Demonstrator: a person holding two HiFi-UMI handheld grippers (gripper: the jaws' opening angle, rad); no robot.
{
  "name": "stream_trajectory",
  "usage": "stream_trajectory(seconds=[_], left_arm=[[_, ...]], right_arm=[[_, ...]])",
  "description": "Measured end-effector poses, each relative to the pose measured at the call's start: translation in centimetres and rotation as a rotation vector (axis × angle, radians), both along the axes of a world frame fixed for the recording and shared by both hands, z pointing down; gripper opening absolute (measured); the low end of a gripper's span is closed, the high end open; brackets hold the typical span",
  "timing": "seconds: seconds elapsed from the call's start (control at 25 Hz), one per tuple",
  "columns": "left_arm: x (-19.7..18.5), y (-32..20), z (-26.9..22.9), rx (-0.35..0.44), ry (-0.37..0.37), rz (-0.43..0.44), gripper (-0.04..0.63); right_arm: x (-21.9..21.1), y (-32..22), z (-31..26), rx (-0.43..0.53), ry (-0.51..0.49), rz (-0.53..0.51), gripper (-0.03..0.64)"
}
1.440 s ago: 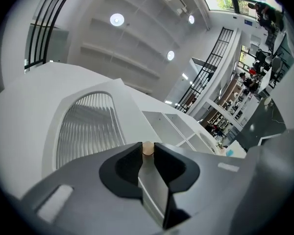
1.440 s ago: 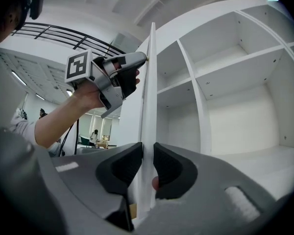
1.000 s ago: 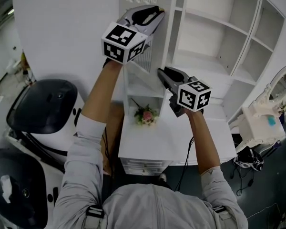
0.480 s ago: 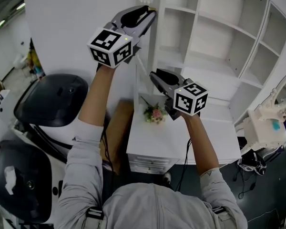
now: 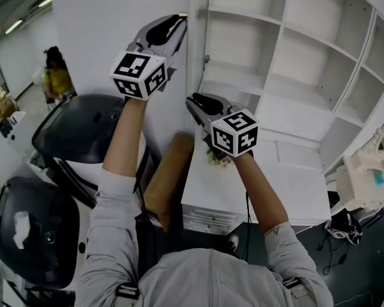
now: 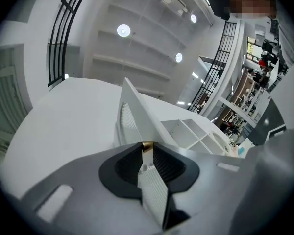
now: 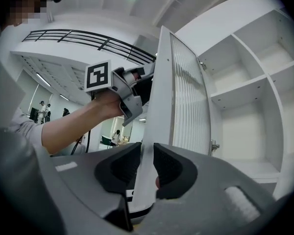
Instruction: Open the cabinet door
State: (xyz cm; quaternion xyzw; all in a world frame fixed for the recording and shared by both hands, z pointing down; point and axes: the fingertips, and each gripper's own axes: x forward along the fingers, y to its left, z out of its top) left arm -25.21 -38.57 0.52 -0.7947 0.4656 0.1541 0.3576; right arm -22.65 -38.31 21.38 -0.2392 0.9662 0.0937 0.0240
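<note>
The white-framed, ribbed-glass cabinet door [image 7: 186,97] stands swung out from the tall white open-shelved cabinet [image 5: 294,62]. From the head view it shows edge-on as a narrow upright strip at the left side of the shelves. A small metal catch [image 7: 214,146] sticks out from the cabinet's frame just behind the door. The left gripper [image 5: 179,19] is at the door's top corner. Its dark ridged pads [image 6: 169,165] are clamped on the ribbed panel, just below a small brass-coloured fitting [image 6: 147,146], and its jaws have just been closing with the door between them. The right gripper [image 5: 193,101] sits lower on the same free edge. Its jaws are pinched on the white frame, which runs up between the two dark pads [image 7: 174,168], and they too have just been closing on it. Each gripper carries a cube with black-and-white square markers [image 5: 137,75], and bare forearms in rolled grey sleeves [image 5: 115,197] reach up to them from the person at the bottom of the head view. Below the shelves lies a white desk top [image 5: 269,190] with drawers at its front. A little bunch of flowers [image 5: 212,160] is mostly hidden behind the right gripper. A brown board [image 5: 169,178] leans beside the desk. To the left stand two black domed machines [image 5: 83,126]. Behind them, a person in a yellow top [image 5: 57,78] is in the background. At the far right sits a white plastic object with a turquoise part [image 5: 370,178].
</note>
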Motion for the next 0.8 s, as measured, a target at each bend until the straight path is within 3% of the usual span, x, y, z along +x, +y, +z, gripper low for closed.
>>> stream_trajectory(seconds=[0.16,0.28,0.36,0.48,0.64,0.8], left_arm=[[-2.7,0.8,1.9,-0.014,0.028,-0.021,0.087],[-2.6,2.4,3.6,-0.003,0.009,-0.059,0.020],[-1.7,3.9,4.7,0.001,-0.006,-0.074,0.015],[0.7,5.4,6.6,-0.023,-0.035,-0.078,0.015],[5.6,5.3,10.0,-0.107,-0.079,-0.062,0.015],[10.6,4.0,13.8,-0.194,-0.087,-0.021,0.015]], right_arm=[[-0.9,0.4,-0.1,-0.022,-0.040,-0.004,0.083],[0.6,0.3,-0.1,-0.016,-0.039,0.020,0.083],[2.4,0.1,0.1,0.003,-0.019,0.059,0.083],[6.2,-0.1,0.4,0.026,-0.009,0.113,0.078],[12.7,0.1,1.4,-0.012,-0.047,0.150,0.067],[19.8,-0.1,2.7,0.009,0.001,0.281,0.041]])
